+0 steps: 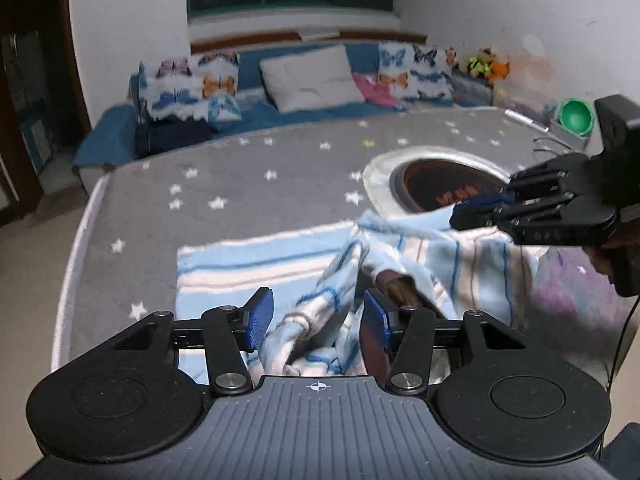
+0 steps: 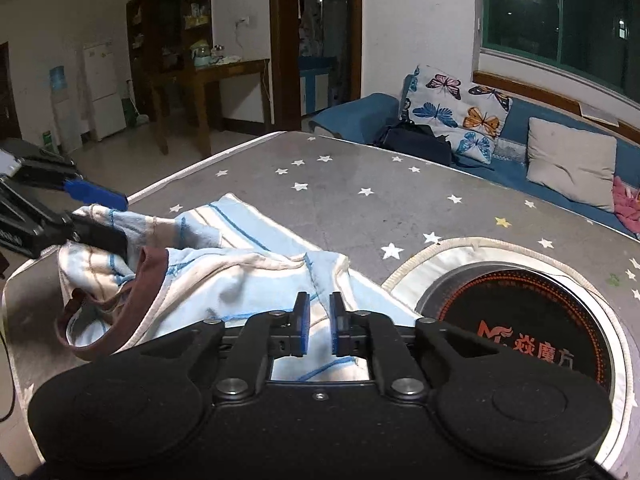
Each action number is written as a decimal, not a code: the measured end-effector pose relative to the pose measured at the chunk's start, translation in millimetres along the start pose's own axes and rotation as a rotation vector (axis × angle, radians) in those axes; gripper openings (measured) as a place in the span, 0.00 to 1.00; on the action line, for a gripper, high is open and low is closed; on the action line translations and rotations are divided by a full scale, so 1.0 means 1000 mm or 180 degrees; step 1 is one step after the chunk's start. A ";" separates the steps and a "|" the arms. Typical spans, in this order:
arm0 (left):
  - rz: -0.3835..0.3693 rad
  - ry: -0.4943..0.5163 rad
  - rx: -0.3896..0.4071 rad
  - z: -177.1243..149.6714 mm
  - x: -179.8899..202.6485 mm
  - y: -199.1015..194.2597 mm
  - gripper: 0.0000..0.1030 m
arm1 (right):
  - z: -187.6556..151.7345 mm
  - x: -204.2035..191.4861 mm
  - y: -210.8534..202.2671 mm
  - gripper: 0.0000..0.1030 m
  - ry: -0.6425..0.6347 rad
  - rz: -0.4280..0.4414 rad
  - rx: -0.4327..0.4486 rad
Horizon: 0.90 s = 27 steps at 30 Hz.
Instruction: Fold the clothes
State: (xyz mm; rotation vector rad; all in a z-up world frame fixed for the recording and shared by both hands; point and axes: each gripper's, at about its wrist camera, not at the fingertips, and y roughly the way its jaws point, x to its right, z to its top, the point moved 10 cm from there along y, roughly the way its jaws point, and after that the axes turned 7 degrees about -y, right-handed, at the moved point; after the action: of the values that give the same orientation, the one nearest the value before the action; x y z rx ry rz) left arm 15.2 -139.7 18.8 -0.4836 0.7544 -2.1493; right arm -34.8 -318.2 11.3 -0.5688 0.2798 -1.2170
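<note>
A light blue striped garment (image 1: 280, 264) with a brown collar (image 2: 148, 280) lies crumpled on the grey star-patterned table cover (image 1: 240, 168). My left gripper (image 1: 316, 322) is open, its blue pads on either side of a bunched sleeve. In the right wrist view the left gripper (image 2: 100, 216) sits at the garment's left end with cloth between its fingers. My right gripper (image 2: 319, 326) hovers over the garment's near edge, jaws nearly closed with a narrow gap, nothing clearly pinched. It shows in the left wrist view (image 1: 476, 212) above the garment's right side.
A round black heater plate (image 2: 520, 320) with a white ring is set into the table at the right. A blue sofa (image 1: 304, 108) with butterfly cushions stands beyond the table. A green bowl (image 1: 576, 118) sits at the far right. A cable (image 1: 624, 328) hangs at the right.
</note>
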 end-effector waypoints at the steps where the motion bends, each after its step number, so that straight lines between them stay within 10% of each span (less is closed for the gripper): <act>1: -0.0010 -0.0039 -0.0026 -0.002 -0.002 0.002 0.31 | 0.000 0.000 0.002 0.24 -0.0009 -0.0003 0.0003; 5: -0.0043 -0.0322 0.0042 -0.008 -0.017 -0.001 0.10 | 0.005 -0.001 0.015 0.34 -0.0010 0.0037 -0.0014; 13: 0.0184 -0.1012 0.0416 -0.020 -0.059 -0.041 0.08 | 0.009 -0.008 0.049 0.42 -0.0058 0.0089 -0.0119; 27: 0.0191 -0.1536 0.0263 -0.059 -0.092 -0.040 0.08 | 0.005 -0.001 0.101 0.54 0.0162 0.0149 -0.0311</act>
State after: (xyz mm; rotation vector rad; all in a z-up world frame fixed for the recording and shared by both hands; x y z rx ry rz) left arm 16.8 -26.2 -7.5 -0.8814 0.4017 -1.8896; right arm 48.5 -293.0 -40.1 -0.6131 0.3952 -1.1784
